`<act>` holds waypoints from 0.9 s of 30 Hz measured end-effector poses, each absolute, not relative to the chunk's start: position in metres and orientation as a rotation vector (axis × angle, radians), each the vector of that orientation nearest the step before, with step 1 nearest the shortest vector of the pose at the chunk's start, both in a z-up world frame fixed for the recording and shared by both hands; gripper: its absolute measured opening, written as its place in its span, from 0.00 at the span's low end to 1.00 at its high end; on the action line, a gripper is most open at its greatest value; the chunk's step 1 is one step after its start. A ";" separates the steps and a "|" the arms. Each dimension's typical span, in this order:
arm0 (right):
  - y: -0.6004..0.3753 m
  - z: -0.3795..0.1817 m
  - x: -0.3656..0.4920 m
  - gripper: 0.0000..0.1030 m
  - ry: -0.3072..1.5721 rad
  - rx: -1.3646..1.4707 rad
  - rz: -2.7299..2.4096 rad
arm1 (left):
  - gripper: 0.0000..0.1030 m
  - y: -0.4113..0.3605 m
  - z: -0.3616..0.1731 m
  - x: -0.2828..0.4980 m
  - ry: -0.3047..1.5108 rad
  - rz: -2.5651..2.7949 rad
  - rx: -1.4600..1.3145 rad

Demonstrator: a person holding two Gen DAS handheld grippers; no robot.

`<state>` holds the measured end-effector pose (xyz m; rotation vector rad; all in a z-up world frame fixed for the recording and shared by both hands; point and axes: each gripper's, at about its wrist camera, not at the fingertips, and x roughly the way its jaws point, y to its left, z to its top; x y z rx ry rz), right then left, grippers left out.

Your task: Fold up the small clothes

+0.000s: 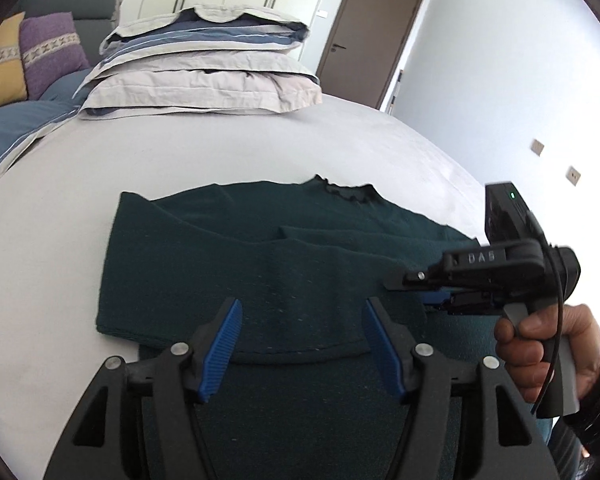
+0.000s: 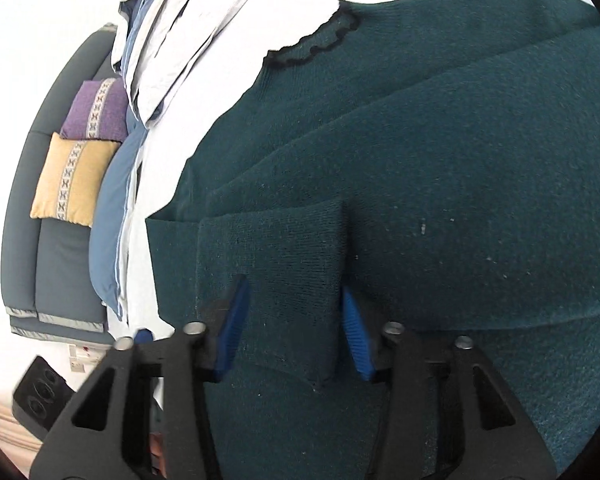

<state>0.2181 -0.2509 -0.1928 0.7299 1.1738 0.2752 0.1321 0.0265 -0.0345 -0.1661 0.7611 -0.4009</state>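
Observation:
A dark green knit sweater (image 1: 268,256) with a black ruffled collar (image 1: 348,191) lies on the white bed, its sleeves folded across the body. My left gripper (image 1: 302,344) is open just above the sweater's lower part, jaws wide, holding nothing. The right gripper (image 1: 416,288) comes in from the right at the sweater's edge, held by a hand (image 1: 548,344). In the right wrist view the sweater (image 2: 440,184) fills the frame. My right gripper (image 2: 290,332) is open with a sleeve cuff (image 2: 284,264) lying between its blue pads (image 2: 354,332).
A stack of folded grey and blue bedding (image 1: 204,68) sits at the far side of the white bed (image 1: 40,280). A dark sofa with a purple cushion (image 1: 52,50) and a yellow cushion (image 2: 72,178) stands beyond. A brown door (image 1: 368,36) is behind.

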 end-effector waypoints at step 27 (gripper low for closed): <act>-0.351 -0.164 0.216 0.06 1.070 0.578 0.126 | 0.62 0.105 -0.084 0.287 0.982 -0.263 -0.476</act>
